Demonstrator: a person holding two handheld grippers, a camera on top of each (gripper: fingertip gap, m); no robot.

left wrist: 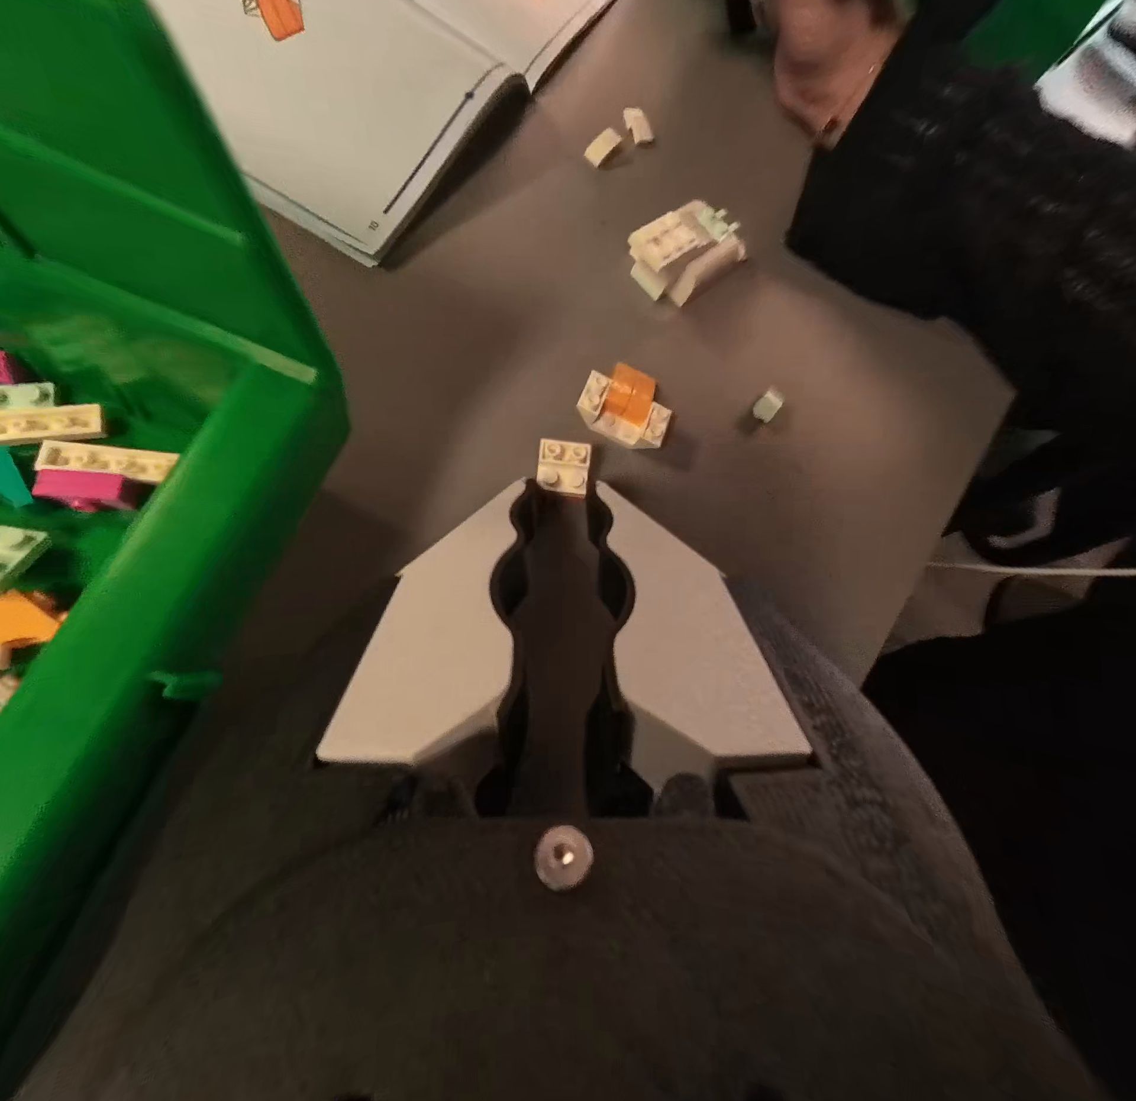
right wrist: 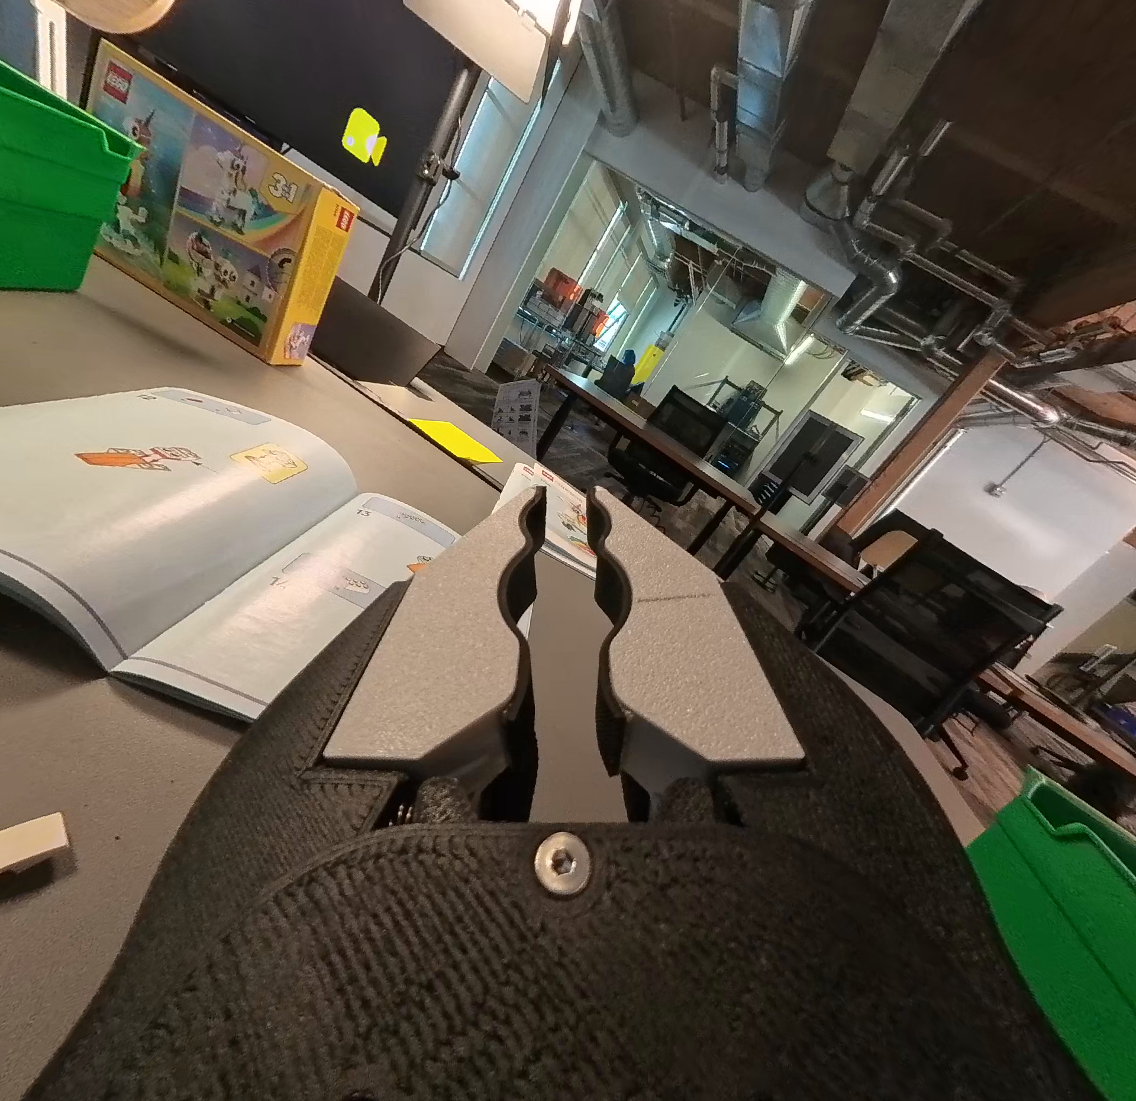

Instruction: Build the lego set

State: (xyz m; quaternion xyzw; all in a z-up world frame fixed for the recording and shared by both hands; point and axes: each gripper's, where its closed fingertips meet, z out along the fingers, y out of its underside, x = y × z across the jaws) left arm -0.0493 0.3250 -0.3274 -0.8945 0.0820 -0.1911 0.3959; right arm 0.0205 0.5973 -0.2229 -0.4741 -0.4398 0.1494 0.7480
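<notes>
My left gripper [left wrist: 562, 487] is shut on a small cream brick [left wrist: 564, 464], held at the fingertips just above the grey table. Just beyond it lies an orange-and-cream sub-assembly [left wrist: 624, 404]. A larger cream assembly [left wrist: 685, 251] lies farther off, with a small mint piece [left wrist: 768, 404] to the right and two loose cream pieces [left wrist: 618, 137] at the back. My right gripper [right wrist: 565, 497] is low over the table, tilted up toward the room, with its jaws a narrow gap apart and nothing between them. The open instruction booklet [right wrist: 153, 518] lies to its left.
A green bin [left wrist: 153, 395] with several loose bricks stands at the left, by the booklet [left wrist: 381, 88]. A person's hand [left wrist: 817, 69] and dark sleeve are at the right. The right wrist view shows the set's box [right wrist: 233, 223], green bins [right wrist: 49, 192] [right wrist: 1069, 887] and a cream piece [right wrist: 31, 841]. There is about 30 cm between the tips of the two grippers. Between my left fingertips and the small mint piece [left wrist: 768, 404] there is roughly 9 cm.
</notes>
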